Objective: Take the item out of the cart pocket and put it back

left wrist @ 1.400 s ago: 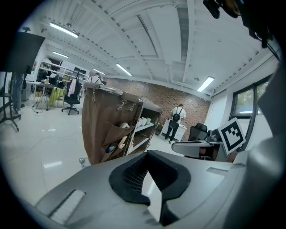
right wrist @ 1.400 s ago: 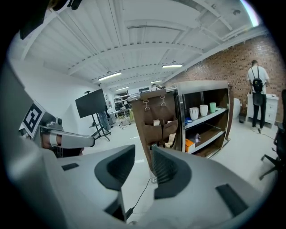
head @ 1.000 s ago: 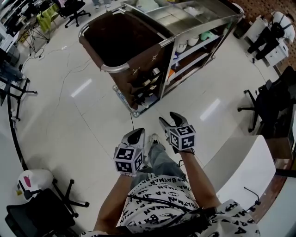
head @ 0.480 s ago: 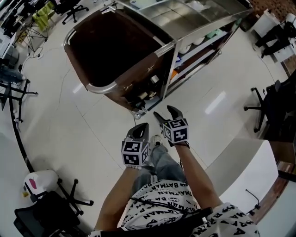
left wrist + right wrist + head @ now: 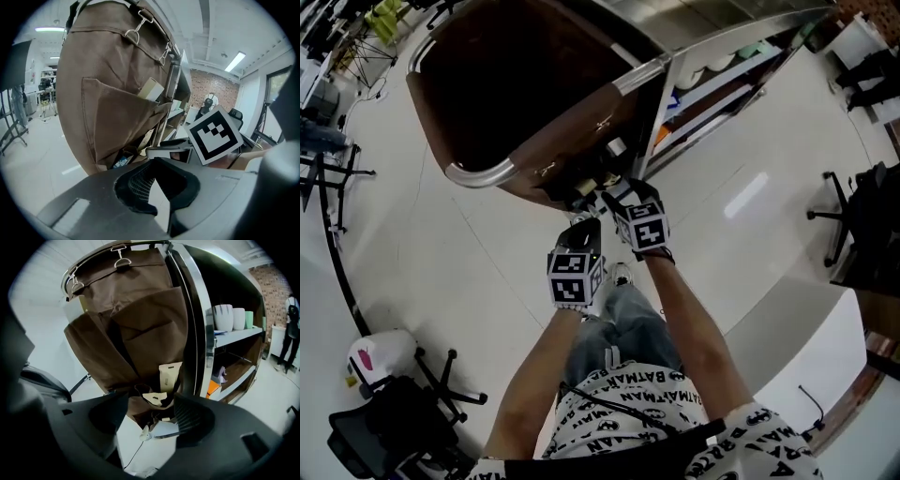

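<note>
Two packets, pocketed, beyond right gripper's jaws

Bare floor leaves room left of the cart; its brown bag and steel corner post stand straight ahead, pockets opening upward.

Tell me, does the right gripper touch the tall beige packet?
Apart. Right gripper view: the right gripper, jaws just opened and empty, is short of the tall beige packet.

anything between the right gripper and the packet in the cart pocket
Nothing visible. The right gripper has just been opening its jaws and holds nothing; the beige packet sticks out of the brown pocket straight ahead.
</note>
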Tool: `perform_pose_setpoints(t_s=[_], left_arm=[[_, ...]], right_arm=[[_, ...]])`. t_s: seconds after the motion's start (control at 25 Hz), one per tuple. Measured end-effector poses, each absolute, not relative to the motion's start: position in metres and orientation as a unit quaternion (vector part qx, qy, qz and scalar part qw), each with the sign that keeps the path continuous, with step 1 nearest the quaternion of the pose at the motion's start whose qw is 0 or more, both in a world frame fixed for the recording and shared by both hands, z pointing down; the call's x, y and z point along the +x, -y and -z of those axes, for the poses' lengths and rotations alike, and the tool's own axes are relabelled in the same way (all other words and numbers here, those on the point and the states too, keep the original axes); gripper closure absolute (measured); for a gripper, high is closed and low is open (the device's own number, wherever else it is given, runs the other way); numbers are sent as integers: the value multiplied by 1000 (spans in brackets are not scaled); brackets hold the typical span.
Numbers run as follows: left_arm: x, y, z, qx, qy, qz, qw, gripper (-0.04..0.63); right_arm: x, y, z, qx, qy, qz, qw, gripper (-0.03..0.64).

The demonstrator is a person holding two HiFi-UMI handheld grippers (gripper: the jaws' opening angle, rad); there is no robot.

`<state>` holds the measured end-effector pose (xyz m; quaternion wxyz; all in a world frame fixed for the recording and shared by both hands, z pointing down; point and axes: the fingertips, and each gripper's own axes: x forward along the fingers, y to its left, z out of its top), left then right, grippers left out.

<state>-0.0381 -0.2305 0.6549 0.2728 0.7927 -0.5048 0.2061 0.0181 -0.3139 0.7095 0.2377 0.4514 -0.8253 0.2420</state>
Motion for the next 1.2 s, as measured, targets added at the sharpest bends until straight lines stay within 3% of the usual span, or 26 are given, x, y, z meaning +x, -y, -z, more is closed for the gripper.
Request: perform_pose_setpoints(t_s=[0.6, 0.8, 0.92, 1.2], left_arm=[[-40, 244, -684, 778, 515, -217, 286, 594], [-43, 240, -683, 776, 518, -212, 292, 594], [-43, 240, -682, 776, 518, -209, 293, 594], [-42, 239, -675, 779, 518, -203, 288, 594]], right_arm=[[-5, 350, -745, 454, 819, -230, 266, 342], [-10, 348, -744, 442, 823, -219, 282, 384], [-11, 346, -743, 440, 823, -200, 298, 491], [-9, 340, -741, 448, 819, -187, 305, 531]])
